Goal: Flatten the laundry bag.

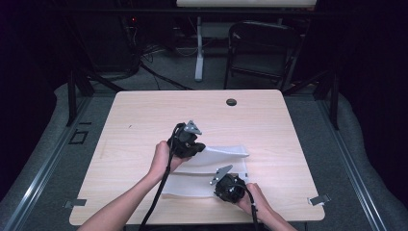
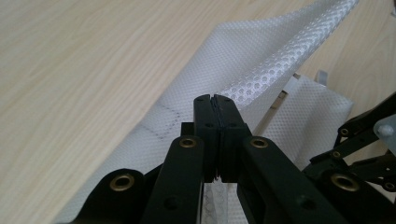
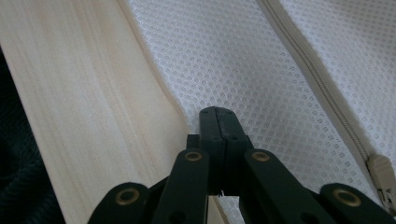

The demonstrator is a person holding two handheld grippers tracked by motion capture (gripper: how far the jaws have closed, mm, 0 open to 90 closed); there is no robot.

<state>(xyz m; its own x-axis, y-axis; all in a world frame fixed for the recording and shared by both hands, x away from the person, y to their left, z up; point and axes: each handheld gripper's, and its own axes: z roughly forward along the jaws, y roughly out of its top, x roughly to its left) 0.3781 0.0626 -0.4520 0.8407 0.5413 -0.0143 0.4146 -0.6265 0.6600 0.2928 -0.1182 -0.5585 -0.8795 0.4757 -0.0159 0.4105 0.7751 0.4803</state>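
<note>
High view: a white mesh bag (image 1: 211, 168) lies on the near middle of the wooden table (image 1: 144, 115). The left gripper (image 1: 199, 150) lifts its far left edge; the right gripper (image 1: 225, 190) sits at its near edge.
Left gripper view: jaws pressed together, pinching the raised mesh fold.
Right gripper view: jaws pinch the bag's edge beside the zipper (image 3: 322, 88); its pull (image 3: 384, 175) lies right.

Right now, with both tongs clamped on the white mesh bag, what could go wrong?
1. The left tongs pinch only a thin edge of the mesh bag while a flap is raised; the slick fabric may slip out.
2. The right tongs pin the near edge by the table rim; more pull could drag it.
3. The zipper might snag.
</note>
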